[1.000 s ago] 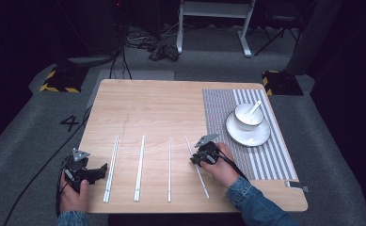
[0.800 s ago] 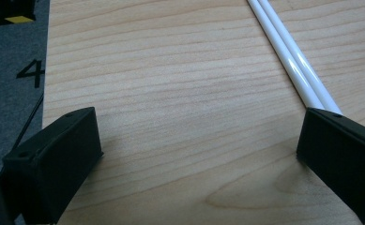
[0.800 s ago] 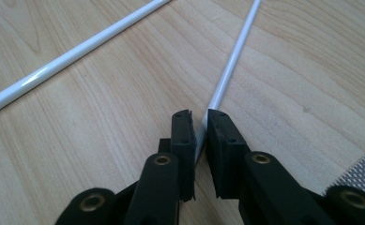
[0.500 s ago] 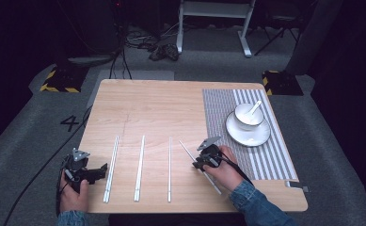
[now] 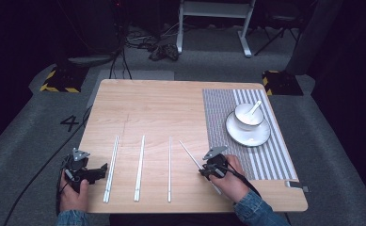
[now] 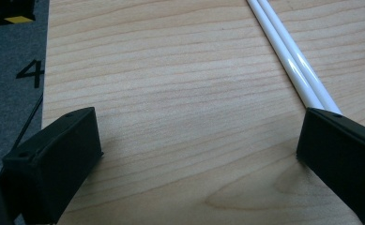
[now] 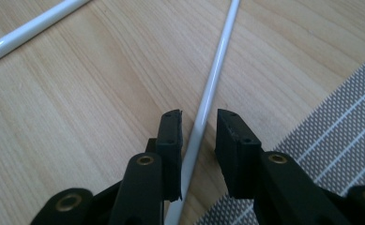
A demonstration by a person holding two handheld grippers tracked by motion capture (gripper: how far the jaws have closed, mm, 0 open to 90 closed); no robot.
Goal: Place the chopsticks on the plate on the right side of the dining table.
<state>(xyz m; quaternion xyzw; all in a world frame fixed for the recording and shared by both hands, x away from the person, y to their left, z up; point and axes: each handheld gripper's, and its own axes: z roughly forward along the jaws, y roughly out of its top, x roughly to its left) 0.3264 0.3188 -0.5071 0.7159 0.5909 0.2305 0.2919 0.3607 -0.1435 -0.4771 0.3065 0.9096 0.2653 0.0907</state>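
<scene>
High view: on a wooden table (image 5: 162,108), the left gripper (image 5: 92,173) sits at the near left corner, its jaws spread wide and empty over bare wood, just left of a pair of white chopsticks (image 5: 111,167) lying side by side. To their right lie a second white pair (image 5: 139,167) and a single chopstick (image 5: 169,167), all pointing from the near edge toward the far one, with open wood between them and a broad bare stretch up to the far edge. Next, a slanted chopstick (image 5: 190,154) runs between the jaws of the right gripper (image 5: 204,170), by the striped mat (image 5: 227,113) along the right edge. Its jaws have just been opening and stand slightly apart, the stick against the left pad with a gap at the other. A bowl with spoon (image 5: 249,115) on a saucer (image 5: 247,134) stands well apart toward the far right corner.
</scene>
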